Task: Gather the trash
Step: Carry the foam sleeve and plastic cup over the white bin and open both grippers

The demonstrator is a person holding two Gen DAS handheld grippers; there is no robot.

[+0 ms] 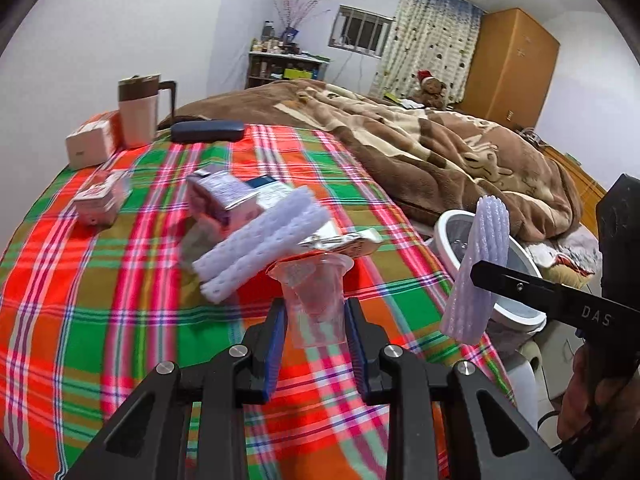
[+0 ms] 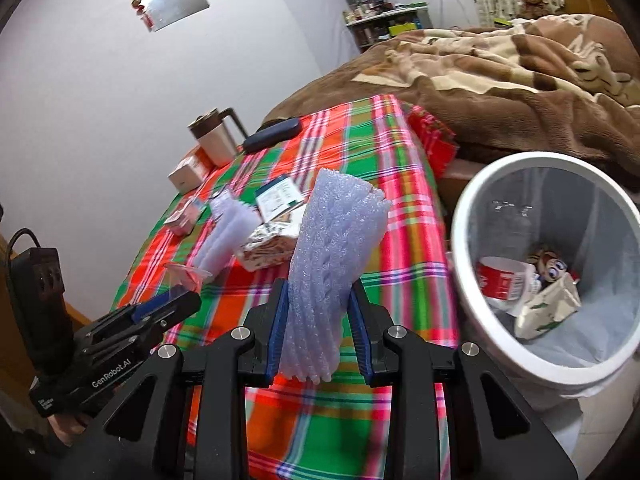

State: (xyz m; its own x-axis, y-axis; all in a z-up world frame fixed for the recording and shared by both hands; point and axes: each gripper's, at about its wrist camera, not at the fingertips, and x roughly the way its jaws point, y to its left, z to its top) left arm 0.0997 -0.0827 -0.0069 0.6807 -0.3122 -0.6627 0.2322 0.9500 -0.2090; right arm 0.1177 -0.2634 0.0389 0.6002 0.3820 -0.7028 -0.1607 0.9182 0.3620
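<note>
Left tool [image 1: 316, 312]: closed on clear plastic cup [image 1: 314, 292]. Right tool [image 2: 320, 308], marked "DAS": closed on upright foam net sleeve [image 2: 332, 256], beside white trash bin [image 2: 472, 208]. Below: plaid-clothed tabletop [image 1: 120, 280] bearing foam sleeve [image 1: 260, 240], cartons; bed with brown blanket [image 1: 440, 148] beyond. Left tool body reads "GenRobot.AI".

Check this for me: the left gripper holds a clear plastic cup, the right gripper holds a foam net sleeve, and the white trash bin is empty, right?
Not quite. The left gripper holds the clear plastic cup and the right gripper the foam net sleeve, but the right wrist view shows the white trash bin already containing trash.
</note>
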